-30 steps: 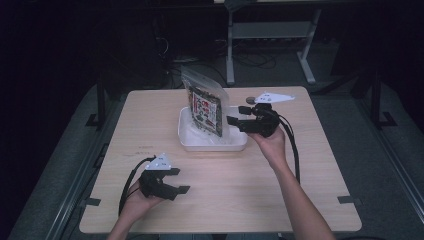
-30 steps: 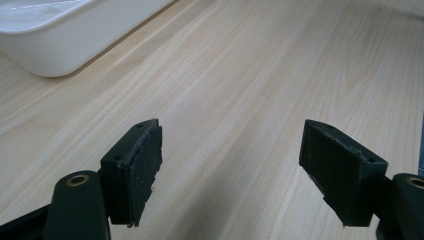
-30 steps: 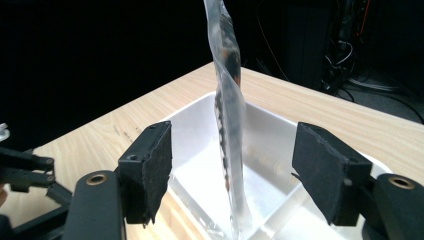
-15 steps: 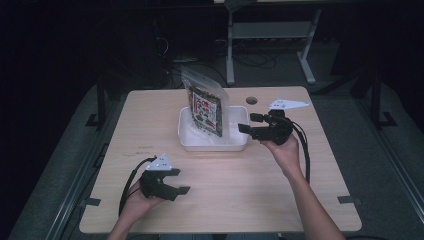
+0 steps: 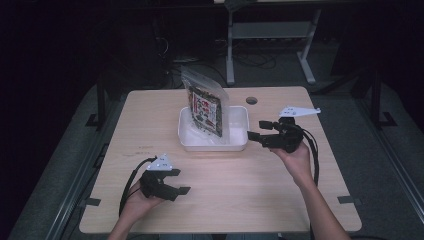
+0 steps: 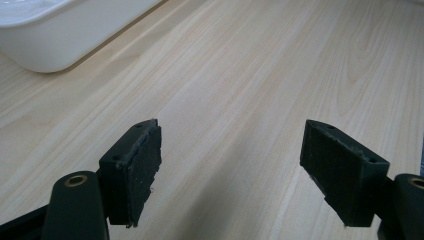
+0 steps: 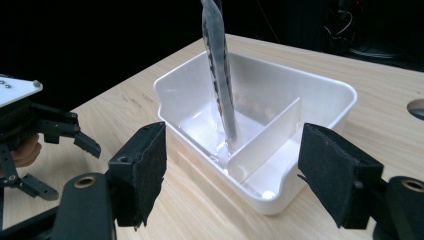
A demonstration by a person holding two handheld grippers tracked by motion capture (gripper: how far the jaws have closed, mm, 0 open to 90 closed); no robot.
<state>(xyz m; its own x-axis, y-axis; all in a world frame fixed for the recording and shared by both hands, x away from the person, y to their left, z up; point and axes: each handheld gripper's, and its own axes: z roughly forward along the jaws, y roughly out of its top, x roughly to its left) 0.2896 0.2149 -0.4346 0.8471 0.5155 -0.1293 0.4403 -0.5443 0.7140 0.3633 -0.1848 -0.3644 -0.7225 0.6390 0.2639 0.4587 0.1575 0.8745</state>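
A: Right tool (image 5: 256,131) hangs just off the right end of the tray (image 5: 239,145), jaws pointed at it. Jaws wide apart and just been opening; nothing between them.

B: And the bag (image 5: 206,107)?

A: Upright in the tray, clear plastic with a printed pack inside. From the right tool's camera it shows edge-on (image 7: 220,75), foot down by the divider (image 7: 265,140) (the white wall that splits the tray (image 7: 320,90) in two). Leaning a little; I cannot tell whether it rests against the divider or only stands beside it.

B: Tool touching it?

A: No. Apart from both bag and tray, pads bare.

B: Left side?

A: Left tool (image 5: 181,182) lies low near the front left of the counter (image 5: 280,200), well apart from the tray. Its own camera has the jaws (image 6: 230,165) spread wide over bare wood, holding nothing, with one corner of the tray (image 6: 65,40) at top left.

B: Does it turn up elsewhere?

A: Yes, at the left edge of the right tool's camera, left tool (image 7: 60,150) with a fingertip behind it.
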